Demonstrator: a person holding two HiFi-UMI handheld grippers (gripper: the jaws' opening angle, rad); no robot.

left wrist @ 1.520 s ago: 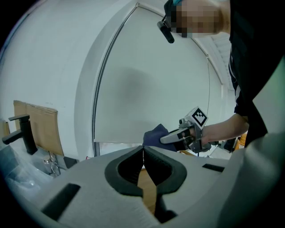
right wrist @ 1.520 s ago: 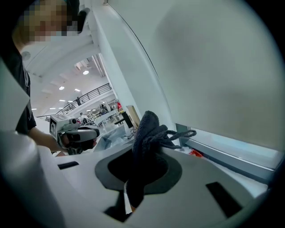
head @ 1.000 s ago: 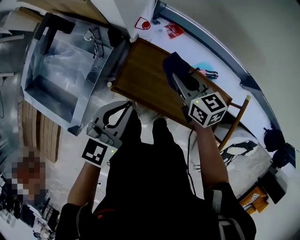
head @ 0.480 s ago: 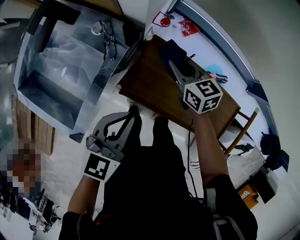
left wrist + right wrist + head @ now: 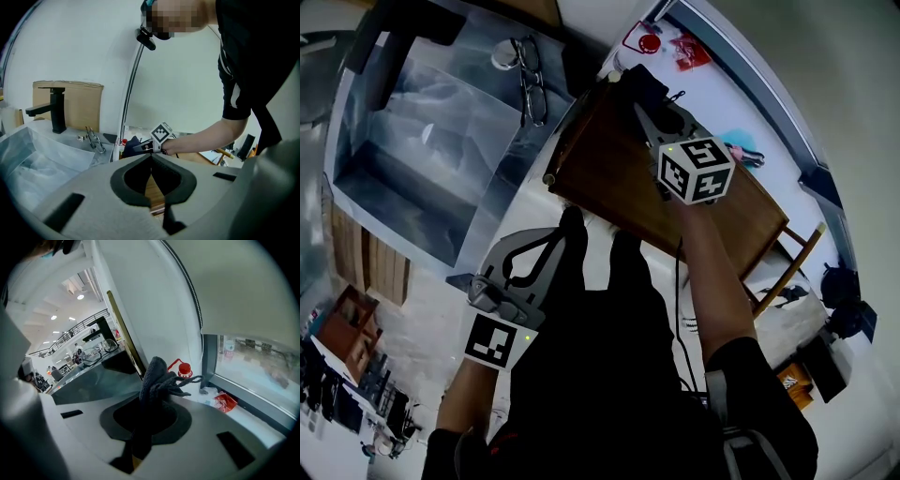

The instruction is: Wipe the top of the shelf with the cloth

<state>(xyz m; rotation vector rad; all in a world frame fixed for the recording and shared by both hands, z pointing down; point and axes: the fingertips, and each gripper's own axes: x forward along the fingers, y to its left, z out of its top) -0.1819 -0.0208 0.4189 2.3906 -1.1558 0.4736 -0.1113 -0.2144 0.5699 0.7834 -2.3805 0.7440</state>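
Observation:
The brown wooden shelf top (image 5: 609, 178) runs across the middle of the head view. My right gripper (image 5: 645, 105) reaches over its far left corner, shut on a dark grey cloth (image 5: 641, 82) that rests at that corner. In the right gripper view the cloth (image 5: 157, 376) bunches up out of the closed jaws of the right gripper (image 5: 143, 401). My left gripper (image 5: 563, 229) hangs low beside the person's legs, short of the shelf's near edge. Its jaws meet with nothing between them in the left gripper view (image 5: 151, 161).
A steel sink (image 5: 412, 141) lined with clear plastic stands left of the shelf, with a black tap (image 5: 55, 110) and a metal clip (image 5: 531, 80) on its rim. A red-capped item (image 5: 647, 42) lies on the white window ledge. A wooden chair (image 5: 787, 248) stands at the right.
My right gripper has slid the cloth along the shelf top toward its far left corner. The left gripper has stayed low and shut.

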